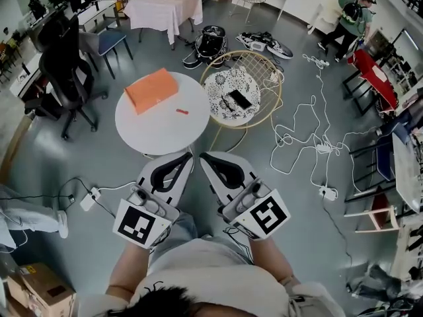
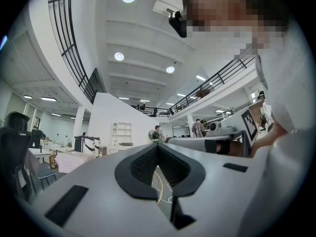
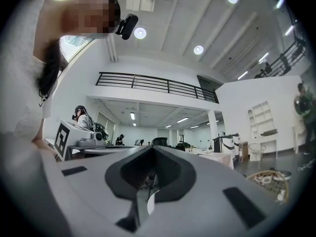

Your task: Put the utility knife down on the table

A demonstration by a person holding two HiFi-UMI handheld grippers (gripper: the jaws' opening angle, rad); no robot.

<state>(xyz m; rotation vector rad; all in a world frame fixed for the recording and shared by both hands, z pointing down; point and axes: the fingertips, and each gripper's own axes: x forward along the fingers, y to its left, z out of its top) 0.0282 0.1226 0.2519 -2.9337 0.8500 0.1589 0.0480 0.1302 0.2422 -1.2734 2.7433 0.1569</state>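
Observation:
A small orange-red utility knife (image 1: pixel 182 111) lies on the round white table (image 1: pixel 158 132), just right of a flat orange box (image 1: pixel 151 89). Both grippers are held close to the person's body, short of the table's near edge and well apart from the knife. In the head view the left gripper (image 1: pixel 187 157) and the right gripper (image 1: pixel 205 157) point forward side by side. The left gripper (image 2: pixel 158 145) has its jaws closed together with nothing between them. The right gripper (image 3: pixel 150 148) is the same, shut and empty. Neither gripper view shows the knife.
A round wicker chair (image 1: pixel 268 68) with a patterned cushion and a black device stands right of the table. White cables (image 1: pixel 301 137) trail over the floor at right. A black office chair (image 1: pixel 63 65) is at left, a power strip (image 1: pixel 89 198) near the left gripper.

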